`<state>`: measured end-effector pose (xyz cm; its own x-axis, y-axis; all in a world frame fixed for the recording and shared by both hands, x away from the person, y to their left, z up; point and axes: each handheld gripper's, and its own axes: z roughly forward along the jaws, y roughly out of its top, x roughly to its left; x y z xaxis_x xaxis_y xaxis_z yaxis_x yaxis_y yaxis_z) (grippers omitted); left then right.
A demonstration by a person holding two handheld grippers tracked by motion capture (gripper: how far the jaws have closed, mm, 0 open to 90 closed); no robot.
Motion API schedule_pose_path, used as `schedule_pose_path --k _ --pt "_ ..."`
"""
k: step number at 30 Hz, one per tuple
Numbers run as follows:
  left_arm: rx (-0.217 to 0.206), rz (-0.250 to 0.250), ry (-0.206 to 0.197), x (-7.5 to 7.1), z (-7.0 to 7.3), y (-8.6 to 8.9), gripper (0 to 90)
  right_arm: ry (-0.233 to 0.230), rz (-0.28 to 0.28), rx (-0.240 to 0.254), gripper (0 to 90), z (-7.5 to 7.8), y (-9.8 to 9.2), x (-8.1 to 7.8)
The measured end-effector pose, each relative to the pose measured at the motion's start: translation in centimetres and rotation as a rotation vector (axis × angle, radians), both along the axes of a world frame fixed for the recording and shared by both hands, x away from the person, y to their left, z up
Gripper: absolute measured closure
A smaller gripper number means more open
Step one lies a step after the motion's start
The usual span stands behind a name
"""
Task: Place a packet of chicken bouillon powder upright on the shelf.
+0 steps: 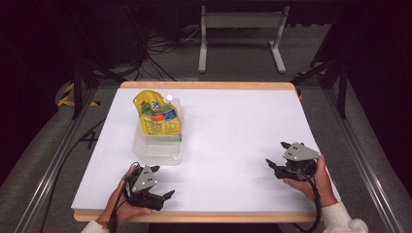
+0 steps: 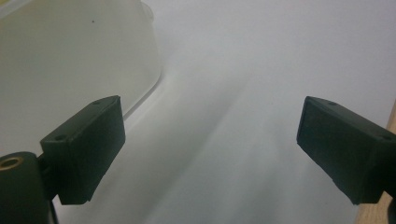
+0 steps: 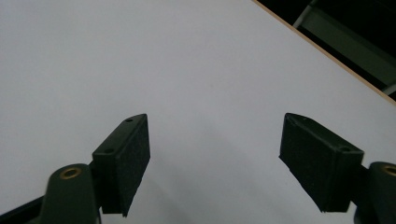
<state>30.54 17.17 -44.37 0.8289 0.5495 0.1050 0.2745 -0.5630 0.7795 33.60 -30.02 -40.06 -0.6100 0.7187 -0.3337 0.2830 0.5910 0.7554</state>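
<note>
The yellow pouch point(image 1: 158, 115) carries print too small to read.

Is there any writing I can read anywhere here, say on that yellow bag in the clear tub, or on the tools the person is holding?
Yellow pouch: it carries printed labels in blue, red and green, but all of it is too small and blurred to read.
Clear tub: no text visible.
Left tool and right tool: no words or numbers visible on them.
White table: no markings.
</note>
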Motion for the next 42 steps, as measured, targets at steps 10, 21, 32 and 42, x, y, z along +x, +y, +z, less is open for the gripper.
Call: schedule_pose_path --k 10,21,32,42 --pt "-0.003 0.018 0.007 0.0 -0.3 0.6 7.6 0.001 -0.06 0.032 17.8 -1.4 -2.4 -2.2" --pt "-0.02 0.052 -0.007 0.3 -0.1 1.2 7.3 0.043 -0.115 0.101 16.0 -3.6 -4.4 -4.7" --pt "-0.032 0.06 -0.004 0.4 -0.1 1.5 7.4 0.03 -0.114 0.085 15.7 -3.5 -4.2 -4.8" --pt "-0.031 0.058 -0.001 0.5 -0.1 1.4 7.4 0.026 -0.104 0.054 15.2 -3.7 -3.6 -4.6"
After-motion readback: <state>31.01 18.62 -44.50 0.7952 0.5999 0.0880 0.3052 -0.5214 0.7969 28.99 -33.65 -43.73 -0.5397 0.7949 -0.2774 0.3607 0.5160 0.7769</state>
